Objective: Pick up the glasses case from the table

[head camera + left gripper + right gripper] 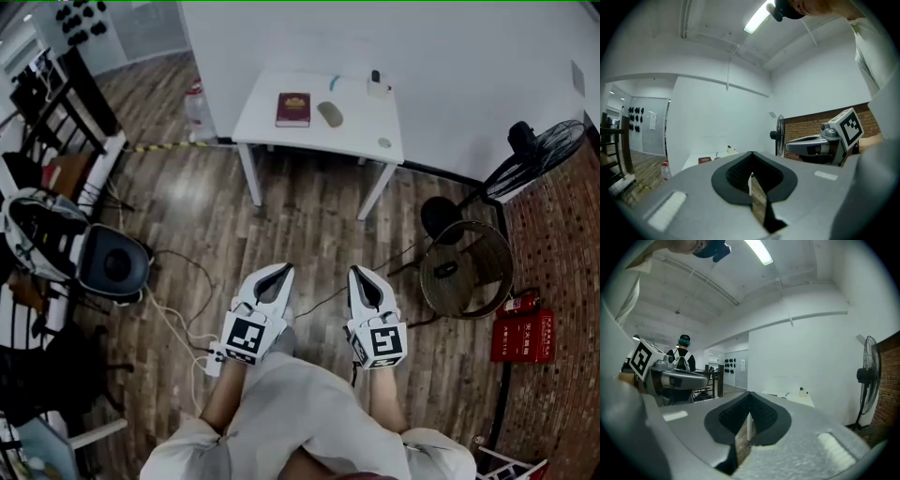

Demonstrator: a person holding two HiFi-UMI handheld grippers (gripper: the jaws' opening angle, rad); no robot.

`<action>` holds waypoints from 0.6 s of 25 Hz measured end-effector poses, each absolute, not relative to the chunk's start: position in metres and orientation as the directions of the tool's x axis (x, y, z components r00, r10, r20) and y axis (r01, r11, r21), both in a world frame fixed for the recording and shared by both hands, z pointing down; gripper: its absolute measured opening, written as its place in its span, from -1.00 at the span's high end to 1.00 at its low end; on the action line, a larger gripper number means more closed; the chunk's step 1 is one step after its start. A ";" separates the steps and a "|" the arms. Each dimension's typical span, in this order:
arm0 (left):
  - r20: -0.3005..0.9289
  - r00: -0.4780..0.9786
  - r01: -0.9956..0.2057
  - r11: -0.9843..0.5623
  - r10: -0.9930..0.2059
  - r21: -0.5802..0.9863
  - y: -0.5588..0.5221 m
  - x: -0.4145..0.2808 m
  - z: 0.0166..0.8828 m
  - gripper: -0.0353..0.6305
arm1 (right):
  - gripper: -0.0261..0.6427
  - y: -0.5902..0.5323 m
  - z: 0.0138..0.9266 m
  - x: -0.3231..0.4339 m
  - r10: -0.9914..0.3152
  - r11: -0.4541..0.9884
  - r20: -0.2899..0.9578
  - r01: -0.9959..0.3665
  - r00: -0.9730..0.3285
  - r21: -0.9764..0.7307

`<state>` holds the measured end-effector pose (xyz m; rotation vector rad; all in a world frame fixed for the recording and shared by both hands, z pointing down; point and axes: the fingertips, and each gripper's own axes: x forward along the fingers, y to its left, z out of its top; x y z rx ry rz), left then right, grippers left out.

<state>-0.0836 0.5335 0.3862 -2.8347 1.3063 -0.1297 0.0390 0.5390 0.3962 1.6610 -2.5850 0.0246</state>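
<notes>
Jaws on my left gripper [281,270] were pressed together with nothing between them, and those on my right gripper [360,272] were pressed together too, just as empty. I held both level over the wooden floor [309,225], side by side and apart, the left at nine o'clock of the right, both tips aimed toward twelve o'clock. At twelve o'clock from them, well apart, stood the white table [281,136] against the wall. On it the glasses case [330,113], an oval greyish shape, lay flat near the middle of the top, untouched by either gripper. A dark red book [293,109] lay just beside the case at its nine o'clock, not touching it. A small bottle [376,82] stood near the table's far edge, at about one o'clock of the case. On the floor at nine o'clock of the table stood a plastic bottle [195,108]. A black fan [539,155] stood at about two o'clock from my right gripper, by the wall. A round basket [466,269] sat on the floor at three o'clock of that gripper, with a red box [523,336] at the basket's four o'clock, on the brick-patterned strip
</notes>
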 end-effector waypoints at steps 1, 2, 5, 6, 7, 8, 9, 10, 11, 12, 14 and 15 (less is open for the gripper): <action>0.068 0.650 -0.756 -0.653 -0.757 -0.048 0.521 -0.084 0.385 0.84 | 0.91 0.527 0.395 0.038 -0.908 0.417 0.070 -0.909 -0.414 0.029; 0.070 0.652 -0.754 -0.655 -0.755 -0.047 0.509 -0.085 0.384 0.84 | 0.91 0.516 0.395 0.037 -0.908 0.416 0.074 -0.909 -0.413 0.033; 0.077 0.657 -0.748 -0.661 -0.750 -0.052 0.476 -0.088 0.381 0.84 | 0.91 0.485 0.394 0.033 -0.910 0.410 0.082 -0.911 -0.406 0.037; 0.079 0.660 -0.746 -0.664 -0.748 -0.052 0.465 -0.090 0.381 0.84 | 0.91 0.476 0.394 0.032 -0.911 0.406 0.087 -0.913 -0.402 0.035; 0.081 0.662 -0.744 -0.667 -0.745 -0.051 0.454 -0.091 0.381 0.84 | 0.91 0.466 0.393 0.030 -0.912 0.404 0.089 -0.914 -0.399 0.035; 0.082 0.665 -0.741 -0.670 -0.742 -0.048 0.444 -0.092 0.381 0.84 | 0.91 0.456 0.393 0.028 -0.913 0.401 0.089 -0.915 -0.397 0.035; 0.083 0.669 -0.738 -0.673 -0.739 -0.045 0.433 -0.093 0.381 0.84 | 0.91 0.446 0.393 0.026 -0.914 0.399 0.090 -0.916 -0.395 0.036; 0.085 0.672 -0.736 -0.676 -0.736 -0.043 0.422 -0.095 0.382 0.84 | 0.91 0.436 0.394 0.025 -0.915 0.397 0.093 -0.917 -0.393 0.035; 0.087 0.674 -0.733 -0.679 -0.733 -0.041 0.412 -0.096 0.382 0.84 | 0.91 0.427 0.395 0.023 -0.915 0.396 0.098 -0.918 -0.391 0.034; 0.088 0.677 -0.731 -0.682 -0.731 -0.038 0.402 -0.097 0.382 0.84 | 0.91 0.417 0.396 0.022 -0.916 0.393 0.103 -0.919 -0.388 0.034; 0.091 0.683 -0.725 -0.688 -0.724 -0.032 0.384 -0.099 0.383 0.84 | 0.91 0.399 0.397 0.019 -0.918 0.387 0.111 -0.922 -0.381 0.033; 0.092 0.687 -0.722 -0.691 -0.721 -0.030 0.375 -0.100 0.383 0.84 | 0.91 0.391 0.396 0.017 -0.919 0.382 0.114 -0.923 -0.377 0.033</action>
